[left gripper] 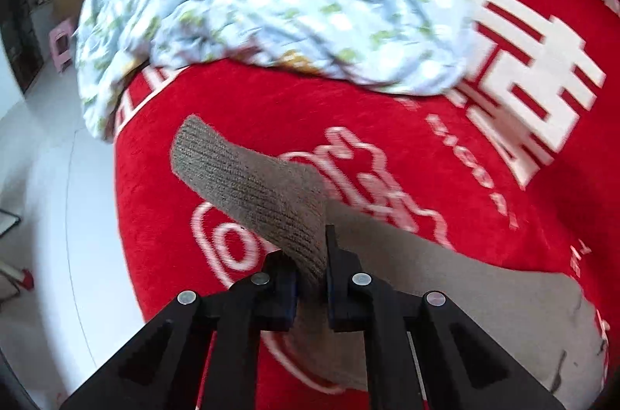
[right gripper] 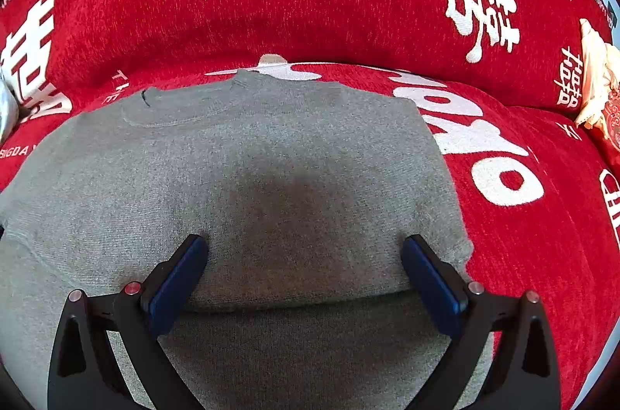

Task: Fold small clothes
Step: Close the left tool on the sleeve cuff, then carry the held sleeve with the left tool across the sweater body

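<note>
Now left gripper (left gripper: 312, 278) jaws pinching ribbed grey sweater (right gripper: 248, 154) sleeve, right gripper (right gripper: 304, 260) jaws spread.

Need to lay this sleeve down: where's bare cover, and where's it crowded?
Free: red cover right of the grey sweater, up to the backrest. Also the red strip between the sleeve held by the left gripper and the blue floral bedding. That bedding crowds the far end.

Crumpled quilt (left gripper: 271, 3) beyond grey sweater (right gripper: 248, 177)

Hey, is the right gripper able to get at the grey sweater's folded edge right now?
Probably yes: the right gripper is open over the grey sweater, its fold lies between the fingers, and nothing blocks it.
</note>
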`<move>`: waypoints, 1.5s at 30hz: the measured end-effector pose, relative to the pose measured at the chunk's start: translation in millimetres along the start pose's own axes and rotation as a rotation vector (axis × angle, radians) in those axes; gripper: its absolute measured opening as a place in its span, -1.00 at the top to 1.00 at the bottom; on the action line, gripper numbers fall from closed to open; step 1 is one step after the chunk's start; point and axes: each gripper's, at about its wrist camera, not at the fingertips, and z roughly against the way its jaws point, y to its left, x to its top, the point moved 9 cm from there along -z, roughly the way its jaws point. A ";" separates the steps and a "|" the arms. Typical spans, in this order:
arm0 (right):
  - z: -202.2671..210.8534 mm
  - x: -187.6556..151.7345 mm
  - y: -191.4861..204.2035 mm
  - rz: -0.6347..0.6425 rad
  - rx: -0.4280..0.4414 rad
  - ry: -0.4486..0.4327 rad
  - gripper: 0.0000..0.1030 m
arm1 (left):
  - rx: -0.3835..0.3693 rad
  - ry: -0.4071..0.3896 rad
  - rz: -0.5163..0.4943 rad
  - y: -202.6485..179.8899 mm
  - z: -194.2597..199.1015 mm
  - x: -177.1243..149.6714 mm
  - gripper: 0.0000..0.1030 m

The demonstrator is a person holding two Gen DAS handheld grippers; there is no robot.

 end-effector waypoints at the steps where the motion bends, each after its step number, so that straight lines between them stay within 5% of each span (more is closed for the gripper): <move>1: 0.0 0.0 -0.2 0.000 0.000 0.000 -0.96 | -0.007 -0.001 -0.019 -8.6 3.1 -1.5 0.77; 13: 0.4 0.6 -1.2 -0.004 0.005 -0.004 -0.96 | -0.036 0.041 -0.196 -100.7 25.9 -39.6 0.77; 29: -0.2 0.6 -1.1 -0.016 0.026 -0.015 -0.96 | -0.214 0.043 -0.410 -231.4 93.8 -94.5 0.77; 45: 18.6 -7.2 2.7 0.014 0.061 -0.005 -0.98 | -0.287 0.058 -0.577 -326.7 142.3 -157.1 0.77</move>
